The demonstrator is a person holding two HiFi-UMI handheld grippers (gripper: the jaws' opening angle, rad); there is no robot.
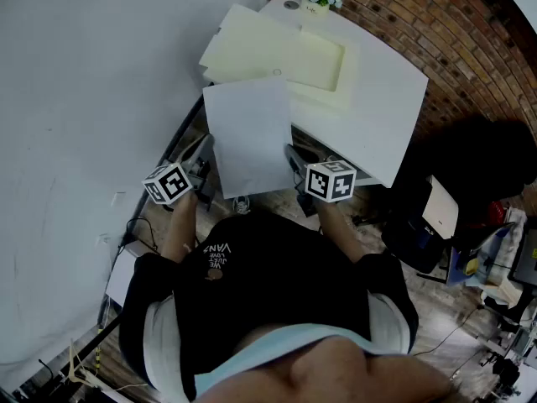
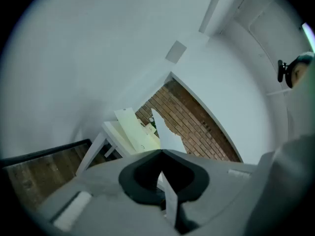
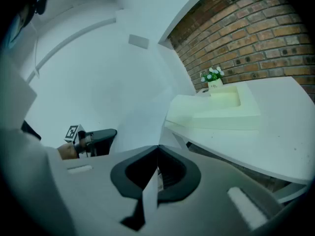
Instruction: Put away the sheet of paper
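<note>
Now the left tool [image 1: 205,148] is clamped on the left edge of the sheet of paper [image 1: 249,134]; the right tool [image 1: 294,157] is clamped on its right edge; the sheet hangs in the air at the near side of the bench [image 1: 382,112], close to a cream folder [image 1: 281,53].

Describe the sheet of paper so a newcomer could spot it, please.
Find the white table by the brick wall. At its near edge, the left tongs and right tongs pinch the sheet of paper. It is plain white; the folder behind is cream.
</note>
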